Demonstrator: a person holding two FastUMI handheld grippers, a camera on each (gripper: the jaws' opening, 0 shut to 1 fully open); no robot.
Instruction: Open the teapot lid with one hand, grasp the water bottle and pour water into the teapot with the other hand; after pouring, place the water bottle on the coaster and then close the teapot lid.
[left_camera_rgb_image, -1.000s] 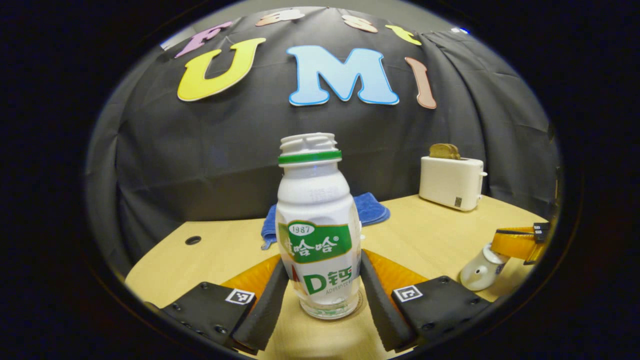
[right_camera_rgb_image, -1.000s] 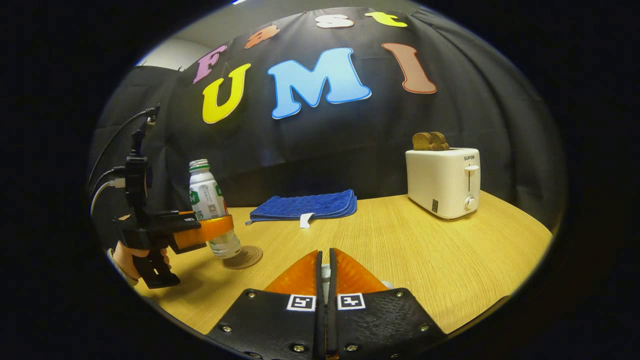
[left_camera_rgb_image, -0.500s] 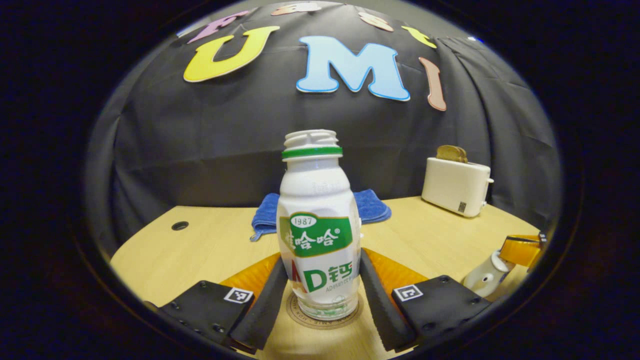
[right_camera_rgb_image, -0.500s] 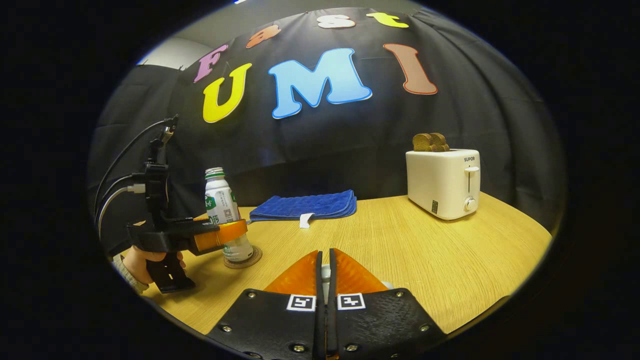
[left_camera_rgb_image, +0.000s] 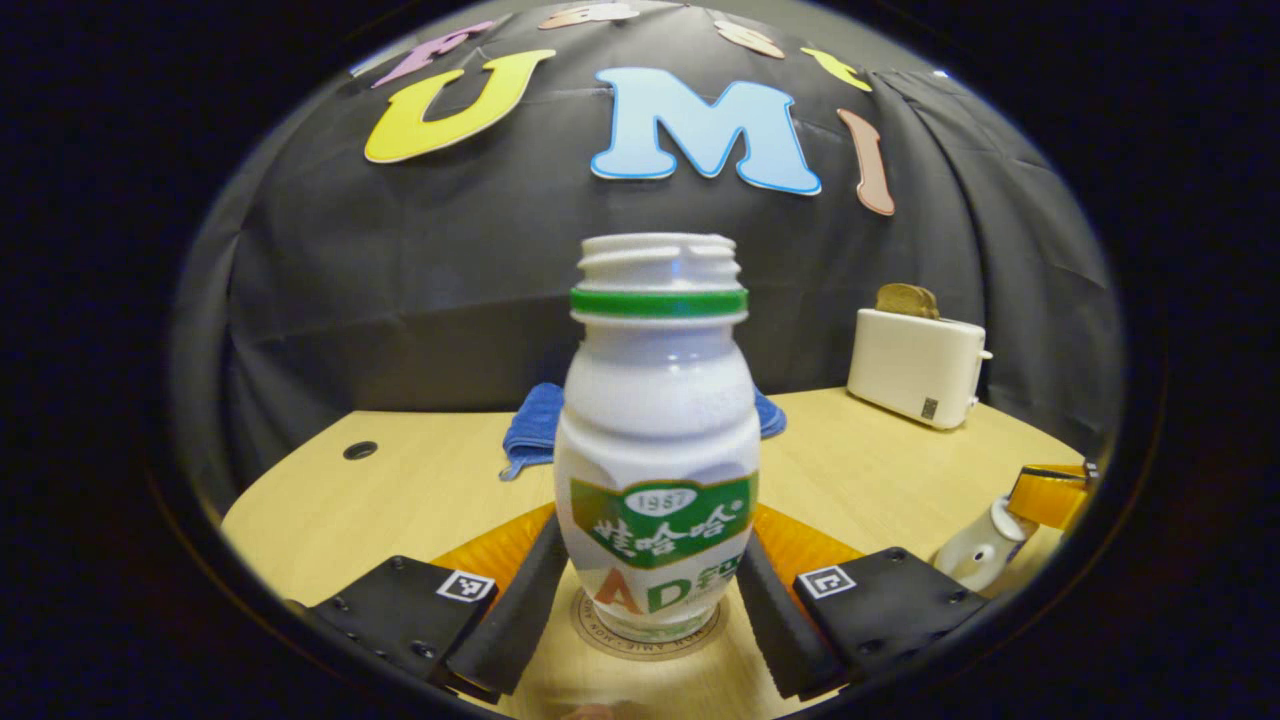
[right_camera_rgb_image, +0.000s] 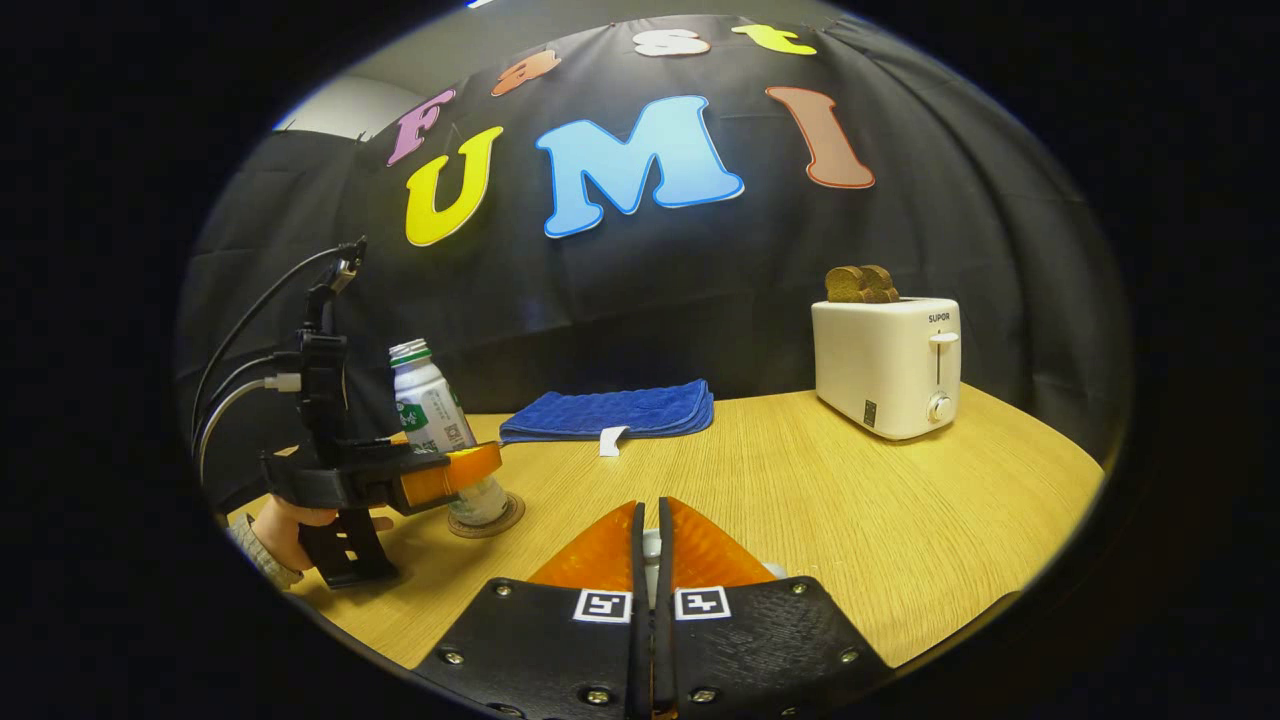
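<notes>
The white water bottle (left_camera_rgb_image: 655, 450) with a green neck ring and no cap has its base on the round coaster (left_camera_rgb_image: 600, 630). It leans back toward my left gripper (left_camera_rgb_image: 650, 535), whose fingers (left_camera_rgb_image: 520, 610) press both its sides. In the right gripper view the same bottle (right_camera_rgb_image: 432, 420) tilts over the coaster (right_camera_rgb_image: 510, 515), held by the left gripper (right_camera_rgb_image: 470, 470). My right gripper (right_camera_rgb_image: 650, 510) is shut on the white teapot lid (right_camera_rgb_image: 651, 545), with the teapot hidden below it. From the left gripper view, that lid (left_camera_rgb_image: 970, 548) hangs tilted under the right gripper (left_camera_rgb_image: 1050, 495).
A white toaster (right_camera_rgb_image: 885, 365) with bread in it stands at the back right of the wooden table (right_camera_rgb_image: 800, 500). A folded blue cloth (right_camera_rgb_image: 610, 410) lies by the back wall. A cable hole (left_camera_rgb_image: 359, 450) sits at the table's left. A hand (right_camera_rgb_image: 280, 525) grips the left gripper's handle.
The bottle came down onto the coaster and now tips back toward the left gripper's camera. The right gripper has stayed still with the lid.
</notes>
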